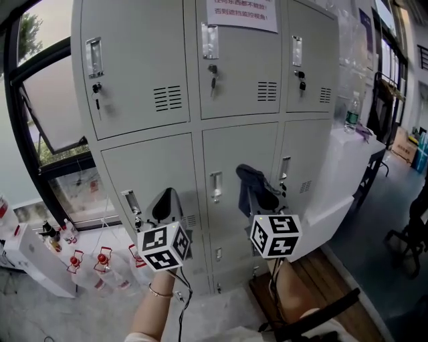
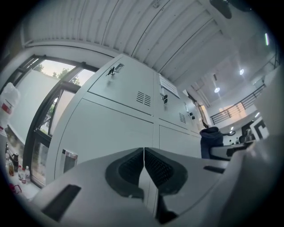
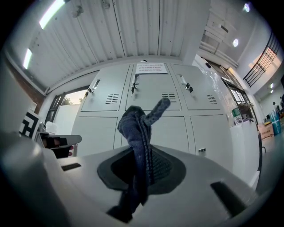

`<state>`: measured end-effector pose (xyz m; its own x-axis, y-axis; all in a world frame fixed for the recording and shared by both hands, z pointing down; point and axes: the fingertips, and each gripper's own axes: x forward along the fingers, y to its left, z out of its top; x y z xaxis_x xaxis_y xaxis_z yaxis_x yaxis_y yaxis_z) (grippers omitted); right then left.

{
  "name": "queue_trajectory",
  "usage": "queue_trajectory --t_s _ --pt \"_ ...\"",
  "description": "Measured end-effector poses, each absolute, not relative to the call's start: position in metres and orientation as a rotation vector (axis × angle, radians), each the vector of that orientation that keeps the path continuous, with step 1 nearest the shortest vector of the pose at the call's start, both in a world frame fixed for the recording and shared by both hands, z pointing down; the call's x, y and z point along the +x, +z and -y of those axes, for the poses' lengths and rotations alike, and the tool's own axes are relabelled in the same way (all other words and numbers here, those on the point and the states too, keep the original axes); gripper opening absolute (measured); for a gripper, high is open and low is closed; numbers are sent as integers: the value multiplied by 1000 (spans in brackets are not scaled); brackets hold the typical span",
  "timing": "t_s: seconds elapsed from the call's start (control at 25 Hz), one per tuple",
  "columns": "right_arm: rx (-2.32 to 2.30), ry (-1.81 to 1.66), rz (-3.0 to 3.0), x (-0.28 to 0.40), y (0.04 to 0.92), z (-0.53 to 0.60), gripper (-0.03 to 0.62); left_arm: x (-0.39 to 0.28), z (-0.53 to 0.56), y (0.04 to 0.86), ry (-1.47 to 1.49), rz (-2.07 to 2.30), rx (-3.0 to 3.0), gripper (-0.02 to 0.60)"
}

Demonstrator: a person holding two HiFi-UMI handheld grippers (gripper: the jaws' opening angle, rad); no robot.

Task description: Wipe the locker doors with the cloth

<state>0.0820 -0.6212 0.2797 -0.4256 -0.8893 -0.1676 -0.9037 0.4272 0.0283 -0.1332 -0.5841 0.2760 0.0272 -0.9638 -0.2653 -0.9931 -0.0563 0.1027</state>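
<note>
A bank of grey metal lockers (image 1: 200,113) fills the view ahead, with small doors in rows, each with a handle, key and vent. My right gripper (image 1: 257,190) is shut on a dark blue cloth (image 1: 253,179), which bunches up above the jaws (image 3: 140,133) and sits in front of a middle-row door (image 1: 241,167). My left gripper (image 1: 167,204) is shut with nothing in it, its pads (image 2: 133,168) closed together, held low before the left middle-row door (image 1: 150,174).
A paper notice (image 1: 242,13) is taped to the top centre door. White table (image 1: 354,157) with a bottle (image 1: 352,113) stands to the right. Window (image 1: 47,100) at left, with a white shelf and spray bottles (image 1: 100,264) below. A dark chair (image 1: 408,234) stands far right.
</note>
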Motion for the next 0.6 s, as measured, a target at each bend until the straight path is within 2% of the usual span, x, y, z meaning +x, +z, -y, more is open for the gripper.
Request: queue_trajectory --t_s 0.6 --pt "-1622 141 -2510 83 295 622 40 -112 590 300 381 -2083 -2197 9"
